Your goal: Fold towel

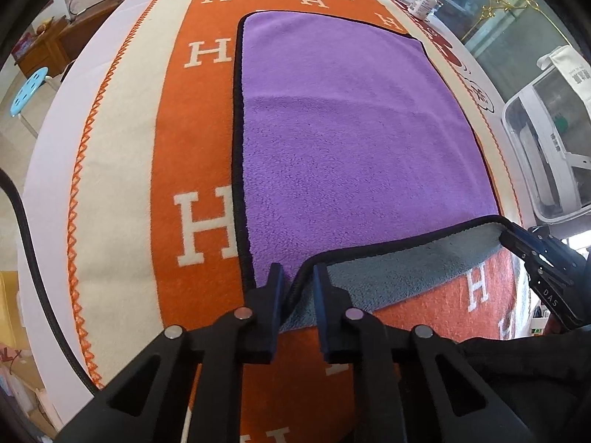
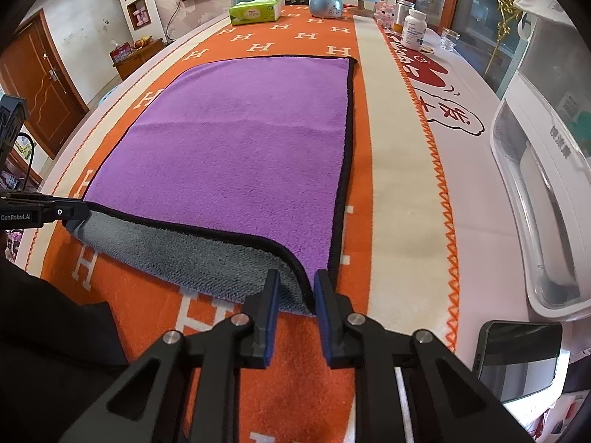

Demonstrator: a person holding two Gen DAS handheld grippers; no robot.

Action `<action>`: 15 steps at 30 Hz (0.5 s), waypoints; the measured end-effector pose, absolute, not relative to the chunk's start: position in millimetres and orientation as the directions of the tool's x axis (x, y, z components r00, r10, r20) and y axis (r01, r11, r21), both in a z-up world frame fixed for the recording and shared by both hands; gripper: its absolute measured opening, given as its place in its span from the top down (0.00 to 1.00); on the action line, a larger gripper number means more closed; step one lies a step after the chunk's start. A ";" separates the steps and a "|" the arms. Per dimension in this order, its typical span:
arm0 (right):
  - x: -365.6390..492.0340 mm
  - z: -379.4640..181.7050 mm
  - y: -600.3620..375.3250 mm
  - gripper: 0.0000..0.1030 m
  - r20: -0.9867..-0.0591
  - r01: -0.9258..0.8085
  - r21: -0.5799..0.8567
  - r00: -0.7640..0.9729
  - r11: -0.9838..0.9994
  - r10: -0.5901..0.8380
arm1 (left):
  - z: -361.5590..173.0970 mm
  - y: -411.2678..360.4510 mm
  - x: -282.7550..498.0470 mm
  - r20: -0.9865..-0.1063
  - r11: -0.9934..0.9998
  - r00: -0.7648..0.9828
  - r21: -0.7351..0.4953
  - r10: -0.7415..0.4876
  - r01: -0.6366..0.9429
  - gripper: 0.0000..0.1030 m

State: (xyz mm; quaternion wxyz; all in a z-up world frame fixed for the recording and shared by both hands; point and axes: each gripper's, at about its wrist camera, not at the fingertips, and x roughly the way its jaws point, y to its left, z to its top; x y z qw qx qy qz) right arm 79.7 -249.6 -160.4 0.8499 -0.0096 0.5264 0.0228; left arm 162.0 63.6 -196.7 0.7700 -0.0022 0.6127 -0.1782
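Purple towel lies flat on the orange H-patterned blanket covering the surface, long axis running straight away from both tongs. Near edge is lifted, grey underside showing. Left tongs straddle the near-left corner, right tongs the near-right; each has the hem between its fingers w/ a gap visible, so can't tell if they're pinching. Far edge lies dead ahead, the likely fold direction. White bin at right: contents unclear.

Bottle label print unreadable
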 end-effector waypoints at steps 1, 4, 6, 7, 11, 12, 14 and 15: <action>79.9 -160.1 -249.9 0.86 -0.896 -0.048 0.008 0.444 0.999 0.028 | -197.4 64.2 161.7 -0.943 0.937 0.186 -0.221 -0.277 0.272 0.89; 79.3 -159.4 -251.9 0.92 -0.893 -0.043 0.007 0.448 0.999 0.026 | -198.0 63.4 160.6 -0.944 0.936 0.184 -0.217 -0.273 0.279 0.92; 79.0 -159.4 -253.6 0.95 -0.894 -0.038 0.012 0.447 0.999 0.028 | -197.2 61.6 160.8 -0.945 0.936 0.188 -0.211 -0.269 0.281 0.93; 79.6 -159.2 -253.3 0.95 -0.895 -0.039 0.016 0.444 0.999 0.031 | -196.9 61.3 161.1 -0.945 0.937 0.189 -0.207 -0.266 0.282 0.93; 81.0 -159.2 -253.0 0.96 -0.896 -0.039 0.017 0.442 0.999 0.033 | -196.6 61.4 161.3 -0.946 0.938 0.192 -0.202 -0.261 0.280 0.94; 81.2 -159.1 -253.0 0.96 -0.896 -0.039 0.017 0.442 0.999 0.033 | -196.4 61.5 161.3 -0.946 0.938 0.193 -0.203 -0.262 0.280 0.94; 81.6 -159.2 -253.1 0.96 -0.897 -0.038 0.019 0.441 0.999 0.034 | -196.7 61.4 161.5 -0.945 0.938 0.194 -0.203 -0.262 0.281 0.95; 81.7 -159.1 -253.3 0.96 -0.897 -0.037 0.021 0.441 0.999 0.035 | -196.6 61.5 161.5 -0.945 0.938 0.195 -0.202 -0.262 0.281 0.95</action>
